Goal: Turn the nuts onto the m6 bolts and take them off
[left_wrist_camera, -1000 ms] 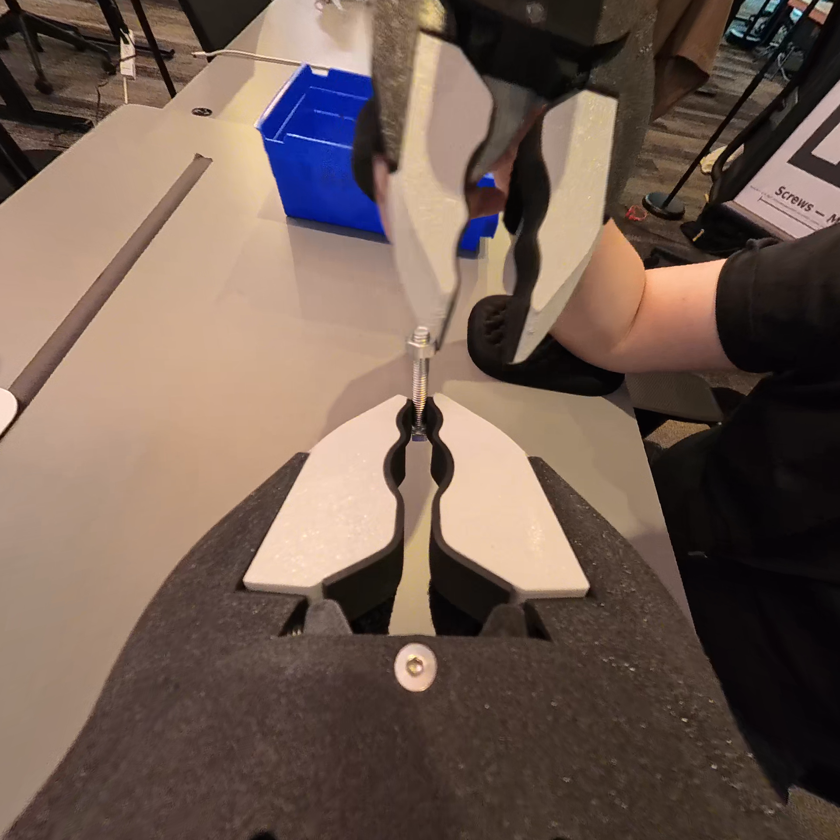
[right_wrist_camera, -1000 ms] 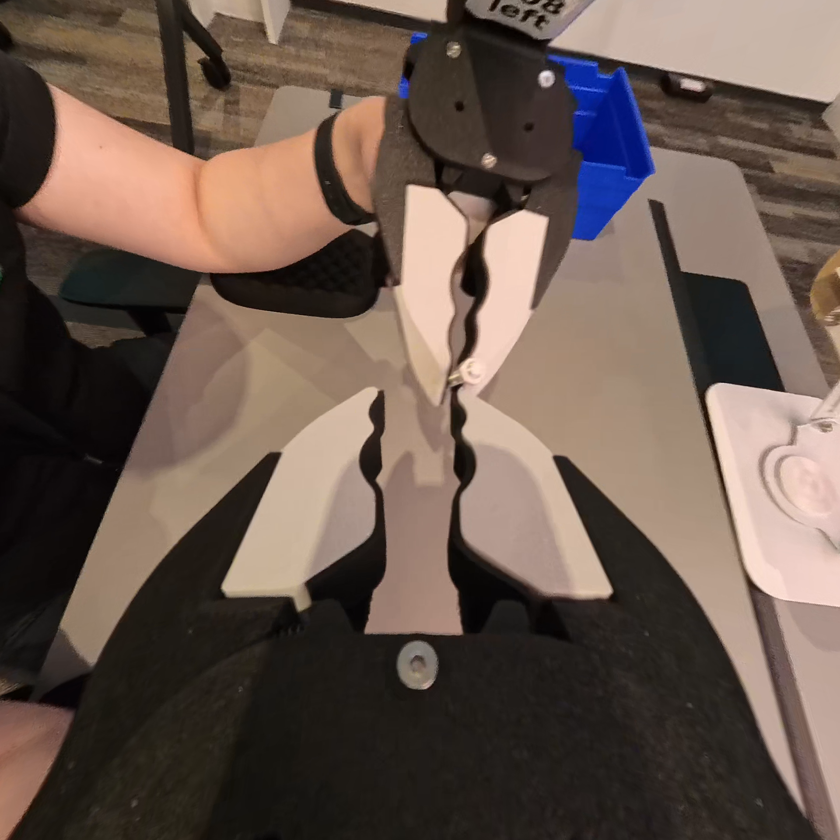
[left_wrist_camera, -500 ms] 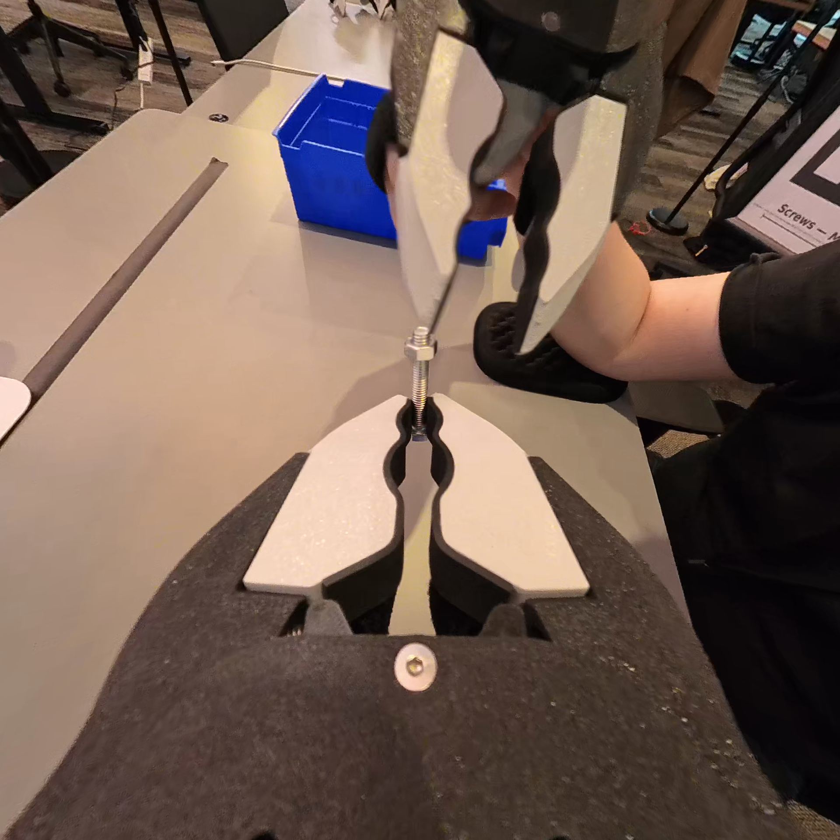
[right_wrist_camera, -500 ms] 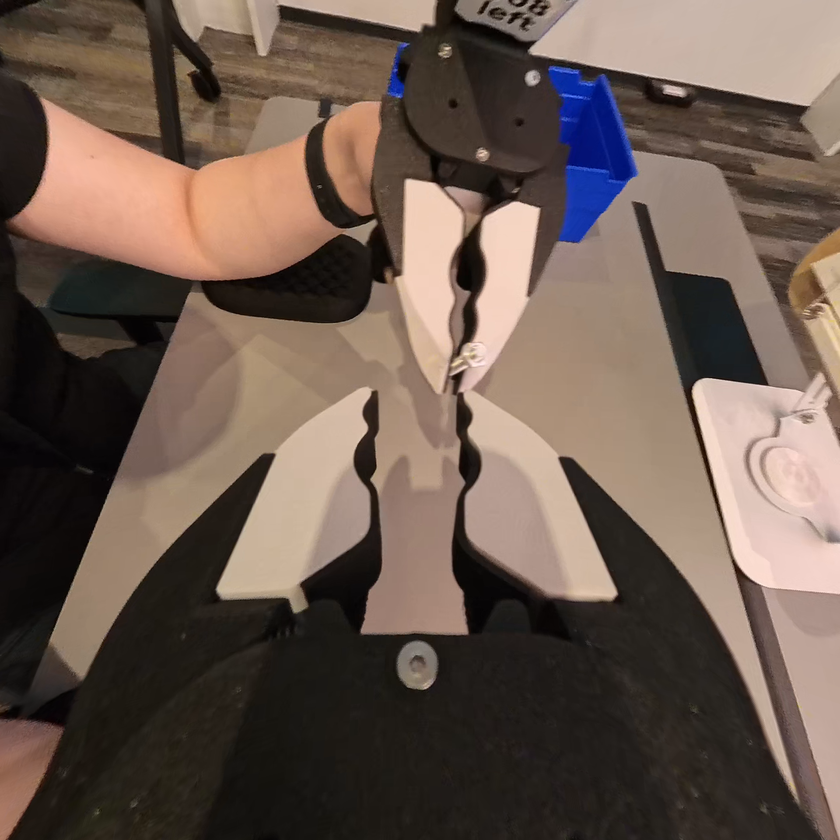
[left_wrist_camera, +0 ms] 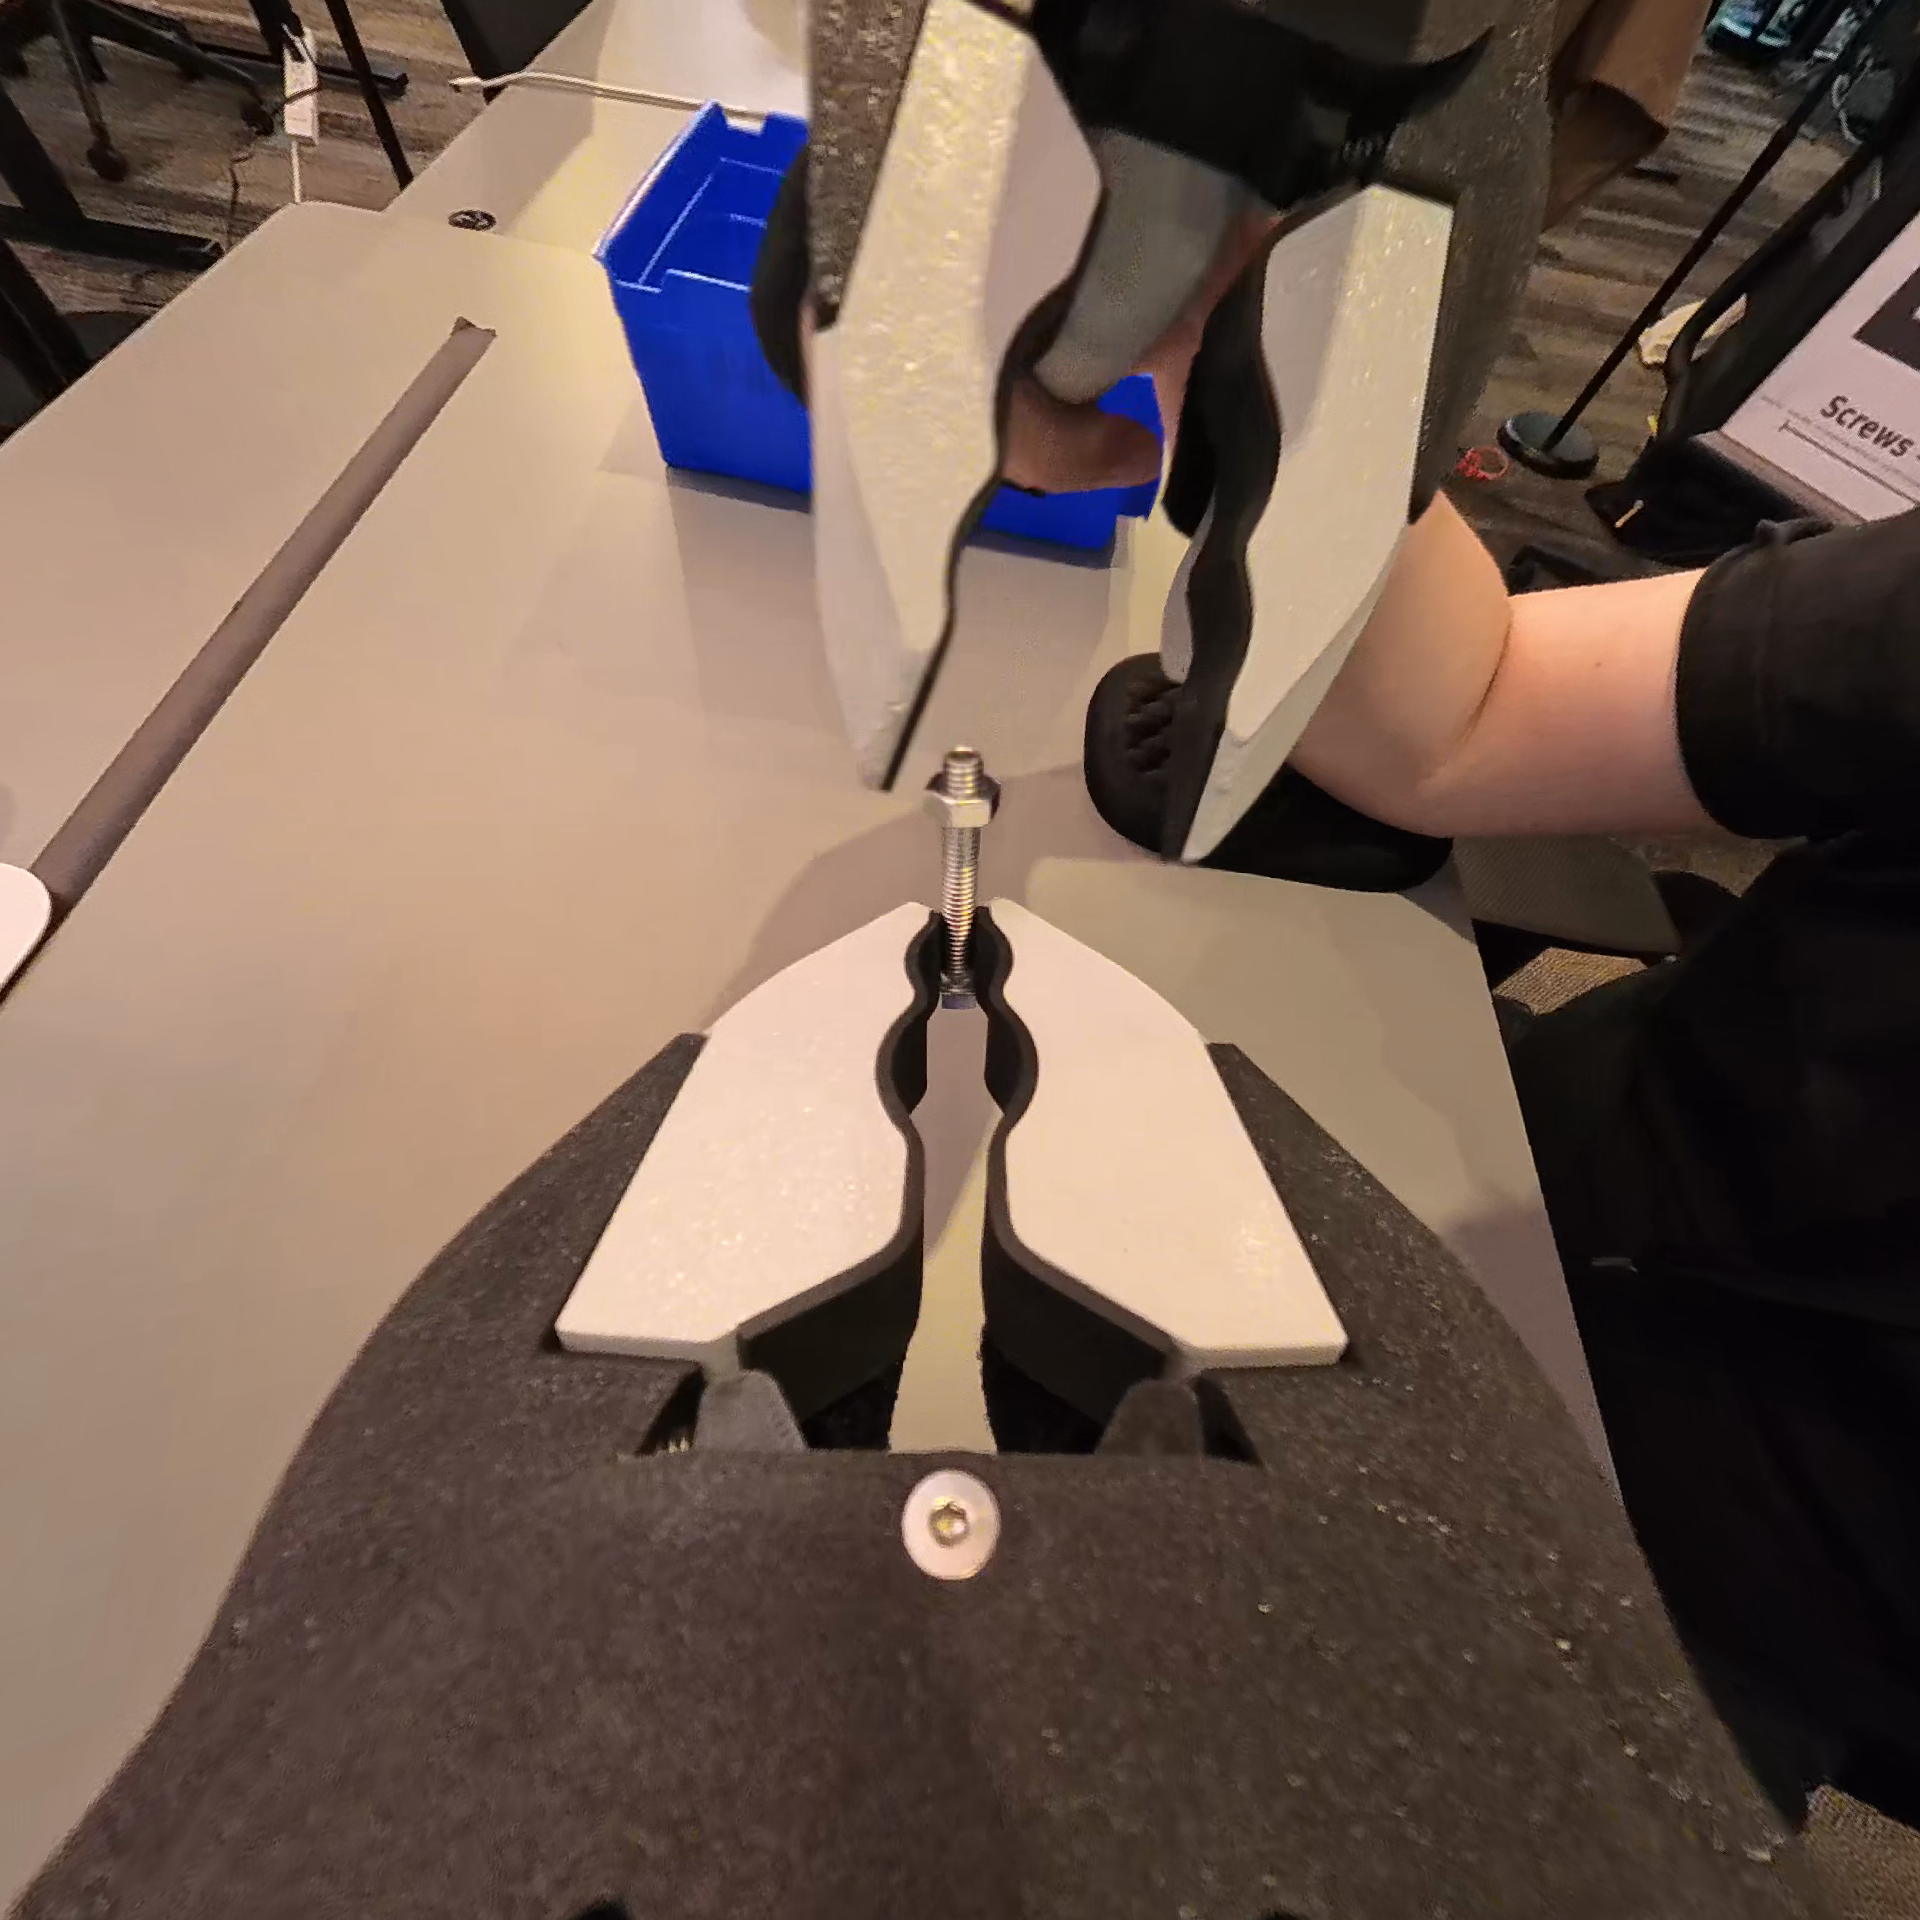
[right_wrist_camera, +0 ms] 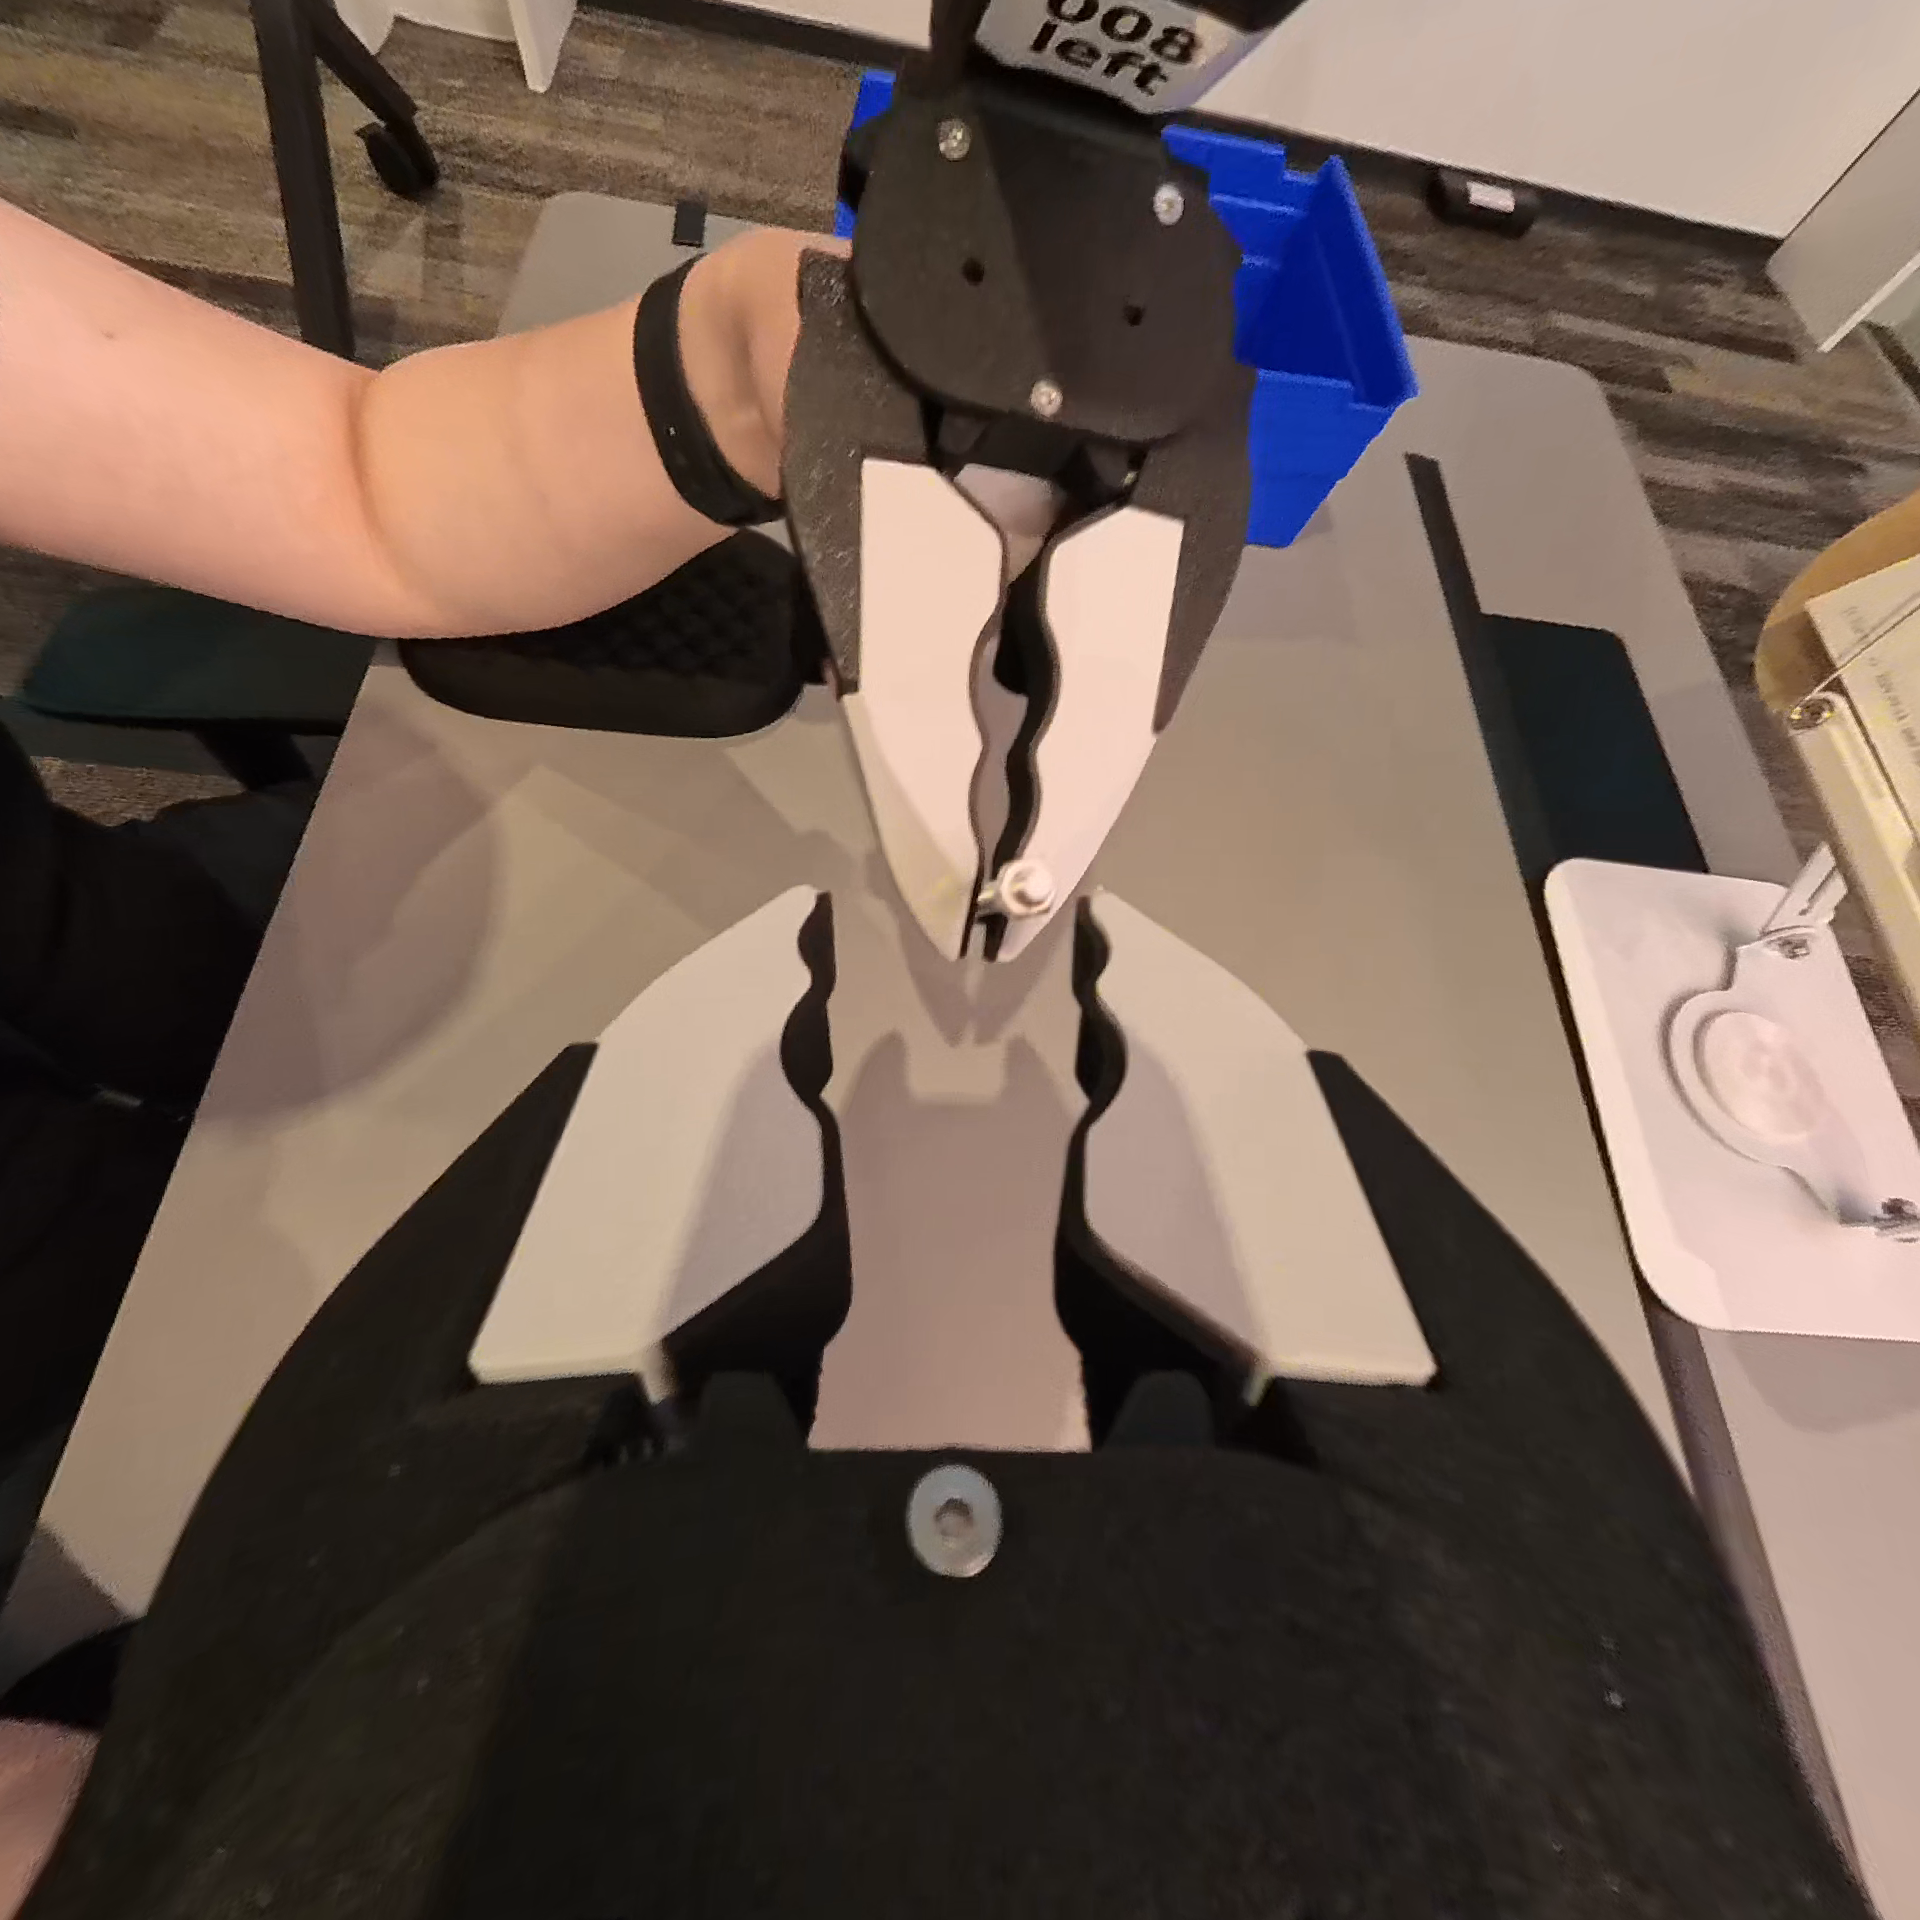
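The left gripper (left_wrist_camera: 958,914), with white fingers and wavy black pads, is closed around the lower end of a threaded silver steel bolt (left_wrist_camera: 957,883), holding it upright above the grey tabletop (left_wrist_camera: 416,831). A silver hexagonal nut (left_wrist_camera: 961,803) sits on the thread close to the bolt's upper tip, with a short stub of thread showing above it.

The right gripper (left_wrist_camera: 1034,821) hangs over the bolt from above, its jaws spread wide and holding nothing. One white fingertip (left_wrist_camera: 883,748) is just beside the nut on the far left, and the other finger is well off to the right; neither clearly touches the nut. In the right wrist view the same right gripper (right_wrist_camera: 951,935) frames the left gripper's tips, where the bolt (right_wrist_camera: 1013,894) and nut show end-on between the closed fingers.

A blue plastic bin (left_wrist_camera: 707,343) stands on the tabletop behind both grippers. A person's bare forearm (left_wrist_camera: 1455,717) in a black sleeve reaches in from the right, over a black mesh chair armrest (left_wrist_camera: 1132,727). A white flat stand base (right_wrist_camera: 1714,1091) lies at the tabletop's right edge in the right wrist view.
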The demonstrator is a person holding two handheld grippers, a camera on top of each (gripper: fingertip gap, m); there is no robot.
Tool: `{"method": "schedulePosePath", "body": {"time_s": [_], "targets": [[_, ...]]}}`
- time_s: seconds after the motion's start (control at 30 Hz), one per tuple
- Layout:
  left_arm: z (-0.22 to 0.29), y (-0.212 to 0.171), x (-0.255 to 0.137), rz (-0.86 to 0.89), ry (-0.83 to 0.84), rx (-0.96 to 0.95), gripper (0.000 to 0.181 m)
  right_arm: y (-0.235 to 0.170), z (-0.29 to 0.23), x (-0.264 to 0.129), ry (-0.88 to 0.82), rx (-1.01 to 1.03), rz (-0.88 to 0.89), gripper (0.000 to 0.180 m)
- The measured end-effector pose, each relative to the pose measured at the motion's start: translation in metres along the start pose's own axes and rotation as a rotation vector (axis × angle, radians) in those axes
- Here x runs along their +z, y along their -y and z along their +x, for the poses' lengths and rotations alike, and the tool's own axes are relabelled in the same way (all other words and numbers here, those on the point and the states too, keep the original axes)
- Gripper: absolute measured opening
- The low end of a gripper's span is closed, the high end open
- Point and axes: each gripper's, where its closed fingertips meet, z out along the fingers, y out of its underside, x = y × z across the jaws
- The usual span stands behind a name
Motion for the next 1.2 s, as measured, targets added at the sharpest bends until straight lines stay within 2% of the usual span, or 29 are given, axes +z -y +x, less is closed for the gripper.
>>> {"method": "schedulePosePath", "body": {"time_s": [0.13, 0.2, 0.23, 0.43, 0.5, 0.6, 0.83, 1.0, 1.2], "targets": [[0.001, 0.0, 0.002, -0.007, 0.007, 0.013, 0.005, -0.005, -0.005, 0.005, 0.014, -0.024, -0.044, 0.045], [-0.004, 0.0, 0.0, 0.002, 0.025, 0.0, 0.005, -0.011, -0.008, 0.001, 0.04, -0.012, -0.072, 0.029], [-0.005, 0.001, -0.002, 0.01, 0.025, -0.012, 0.005, -0.012, -0.011, -0.001, 0.059, -0.003, -0.065, 0.028], [0.001, -0.004, 0.003, -0.026, -0.001, 0.005, 0.005, -0.004, 0.001, 0.002, -0.016, -0.006, -0.034, 0.046], [0.002, -0.006, 0.005, -0.044, -0.001, 0.014, 0.005, -0.009, -0.004, 0.006, 0.001, -0.027, -0.068, 0.045], [-0.001, -0.009, 0.005, -0.059, 0.009, 0.01, 0.005, -0.023, -0.011, 0.003, 0.046, -0.01, -0.14, 0.033], [0.005, -0.014, 0.013, -0.092, -0.024, 0.018, 0.005, -0.013, -0.01, 0.01, 0.061, 0.01, -0.084, 0.044], [0.001, -0.014, 0.01, -0.084, -0.01, 0.006, 0.005, -0.027, -0.017, 0.003, 0.105, 0.032, -0.148, 0.03], [0.006, -0.016, 0.013, -0.101, -0.026, 0.023, 0.005, -0.015, -0.01, 0.007, 0.054, 0.024, -0.094, 0.045]]}}
